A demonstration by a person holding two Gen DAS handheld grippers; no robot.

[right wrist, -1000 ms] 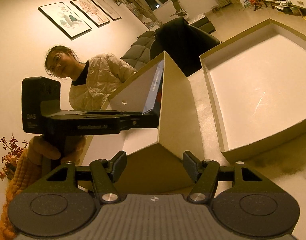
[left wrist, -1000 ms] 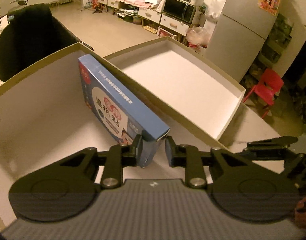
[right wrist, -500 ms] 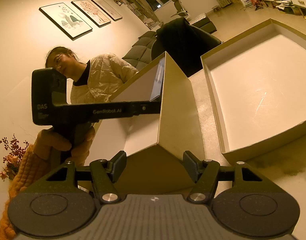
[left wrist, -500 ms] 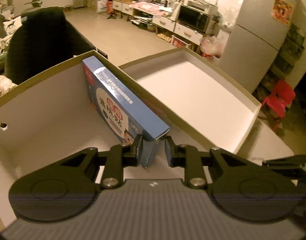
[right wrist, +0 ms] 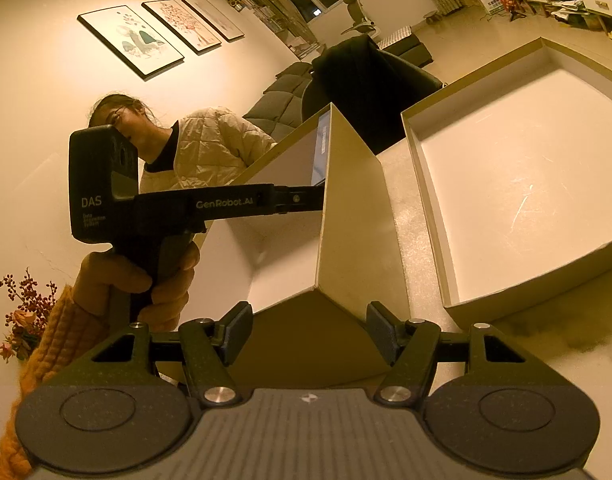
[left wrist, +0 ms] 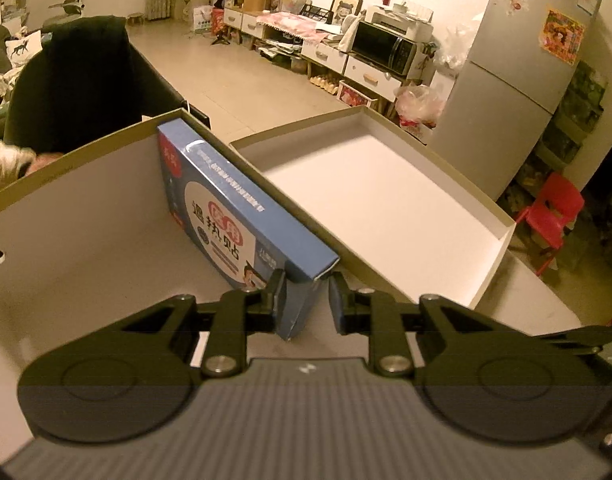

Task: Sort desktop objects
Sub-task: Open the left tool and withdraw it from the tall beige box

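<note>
A flat blue carton [left wrist: 230,216] with Chinese print stands on edge inside a deep tan cardboard box [left wrist: 86,224], leaning against its right wall. My left gripper [left wrist: 306,300] straddles the carton's near corner; the left pad touches it, and a gap shows at the right pad. In the right wrist view the left gripper [right wrist: 302,200] reaches into the box [right wrist: 353,232], and a sliver of the blue carton [right wrist: 321,152] shows above the wall. My right gripper [right wrist: 309,332] is open and empty, just in front of the box's near corner.
A shallow tan lid or tray [left wrist: 377,208] with a white inside lies to the right of the box, also in the right wrist view [right wrist: 517,200]. A dark chair [left wrist: 78,88] stands behind the table. The person [right wrist: 194,140] sits at the far left.
The left gripper has risen and drawn back a little, and its jaws have widened off the carton's right face. The carton stays leaning in the box. The right gripper has not moved.
</note>
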